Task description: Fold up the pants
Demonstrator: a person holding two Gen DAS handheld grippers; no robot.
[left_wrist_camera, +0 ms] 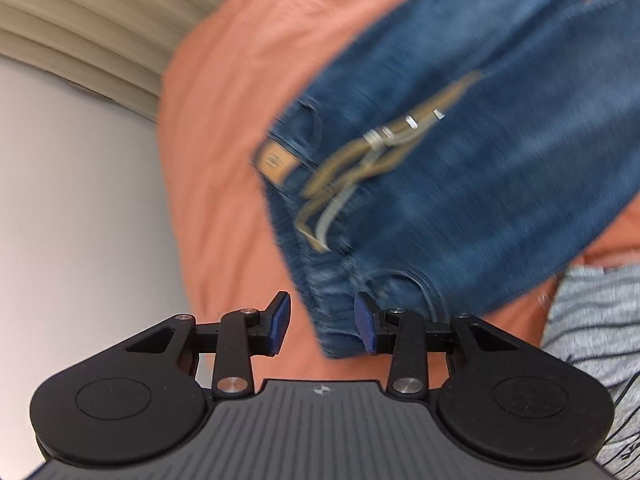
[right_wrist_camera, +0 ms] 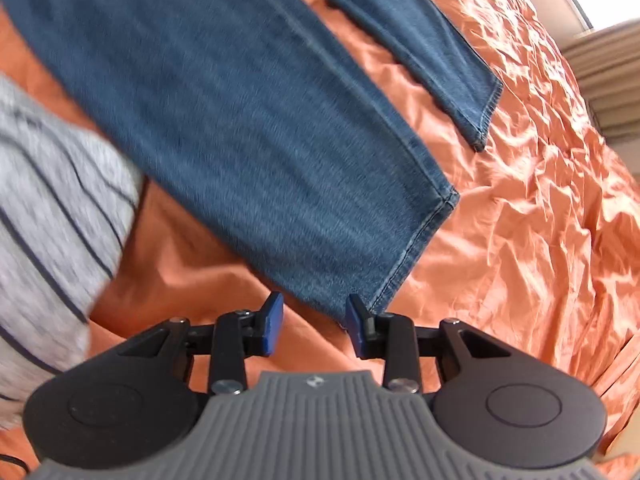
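Blue jeans [left_wrist_camera: 460,168] lie on an orange bedsheet [left_wrist_camera: 224,160]. In the left wrist view their waist shows a tan leather patch [left_wrist_camera: 276,160] and a tan webbing belt [left_wrist_camera: 360,160] with metal rings. My left gripper [left_wrist_camera: 323,325] hovers over the waistband's near corner. Its blue pads [left_wrist_camera: 280,322] stand apart, with denim below the gap and nothing pinched. In the right wrist view two jeans legs [right_wrist_camera: 240,120] run to their hems. My right gripper [right_wrist_camera: 315,322] is over the near hem's corner [right_wrist_camera: 360,300], its pads apart. The right fingertip [right_wrist_camera: 356,326] is beside the hem edge.
Grey cloth with dark stripes lies beside the jeans [left_wrist_camera: 592,320] [right_wrist_camera: 52,208]. The orange sheet [right_wrist_camera: 540,200] is crumpled past the hems. A beige ribbed surface [left_wrist_camera: 80,20] [right_wrist_camera: 608,80] and a pale wall [left_wrist_camera: 80,208] lie beyond the bed's edge.
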